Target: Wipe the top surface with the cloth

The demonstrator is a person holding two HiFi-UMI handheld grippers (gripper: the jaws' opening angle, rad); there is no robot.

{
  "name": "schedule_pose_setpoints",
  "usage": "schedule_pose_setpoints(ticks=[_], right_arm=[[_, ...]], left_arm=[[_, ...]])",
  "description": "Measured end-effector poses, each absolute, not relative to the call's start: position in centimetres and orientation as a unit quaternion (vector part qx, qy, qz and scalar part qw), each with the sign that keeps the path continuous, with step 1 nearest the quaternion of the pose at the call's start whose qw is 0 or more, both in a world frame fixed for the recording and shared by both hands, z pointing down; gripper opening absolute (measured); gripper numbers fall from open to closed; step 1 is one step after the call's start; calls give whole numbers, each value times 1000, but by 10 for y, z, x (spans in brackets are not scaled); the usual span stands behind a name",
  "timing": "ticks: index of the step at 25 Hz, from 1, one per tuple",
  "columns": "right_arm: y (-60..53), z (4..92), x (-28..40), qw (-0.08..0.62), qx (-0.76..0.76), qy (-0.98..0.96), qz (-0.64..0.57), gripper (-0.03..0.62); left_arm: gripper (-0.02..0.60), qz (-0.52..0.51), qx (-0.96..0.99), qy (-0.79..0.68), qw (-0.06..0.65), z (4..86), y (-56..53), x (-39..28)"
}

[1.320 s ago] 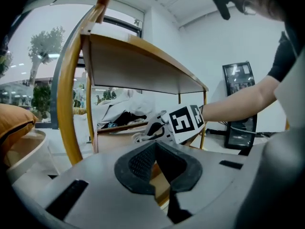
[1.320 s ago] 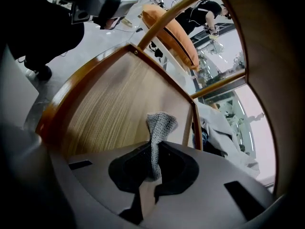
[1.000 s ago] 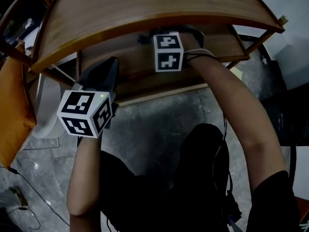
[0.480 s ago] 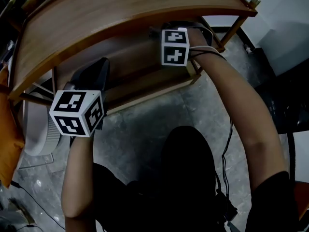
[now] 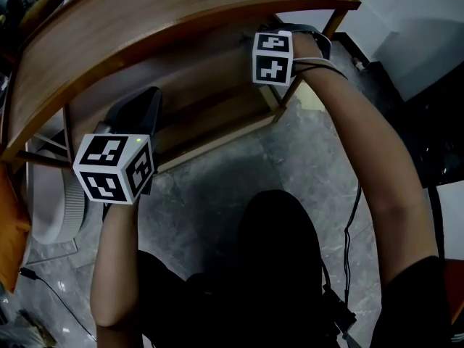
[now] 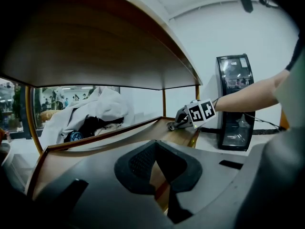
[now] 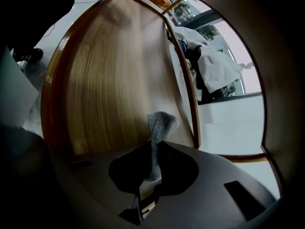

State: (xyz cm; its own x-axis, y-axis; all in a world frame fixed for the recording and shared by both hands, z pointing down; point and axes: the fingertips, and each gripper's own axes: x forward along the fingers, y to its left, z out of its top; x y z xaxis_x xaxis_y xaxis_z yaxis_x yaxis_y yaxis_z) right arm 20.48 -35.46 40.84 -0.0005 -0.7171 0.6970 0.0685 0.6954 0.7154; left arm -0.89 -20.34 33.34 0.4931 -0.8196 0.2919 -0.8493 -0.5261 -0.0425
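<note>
A grey knitted cloth (image 7: 160, 125) is clamped between the closed jaws of the right gripper (image 7: 153, 151). Its free end projects ahead of the jaw tips over the wooden lower shelf (image 7: 105, 80). Cloth and gripper are held beneath the table's curved top surface (image 5: 167, 13), at the shelf's right end. The left gripper (image 6: 156, 149) is held at the shelf's near edge, with its jaws brought together and nothing between them.
</note>
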Motion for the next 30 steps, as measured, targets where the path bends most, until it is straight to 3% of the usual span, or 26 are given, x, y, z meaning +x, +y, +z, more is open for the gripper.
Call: schedule_pose_setpoints(ticks=[9,13,21,25,30], right_arm=[[-364,404,245,703,311,-593,-239,32],[-370,397,233,682,341,-594,-258,32],[-319,378,-6,470,232,-730,-438,32],[-292,379,-126,418,165,-760,-469,32],[-263,392,-225,396,107,-780,-474,32]], left_arm=[[11,149,850,-503,53,327,-196,-36],[11,146,842,-517,60,331,-190,-61],[11,142,815,-556,78,343,-162,-126],[11,150,798,-580,69,339,-137,-166],[11,154,778,-604,79,343,-113,-209]])
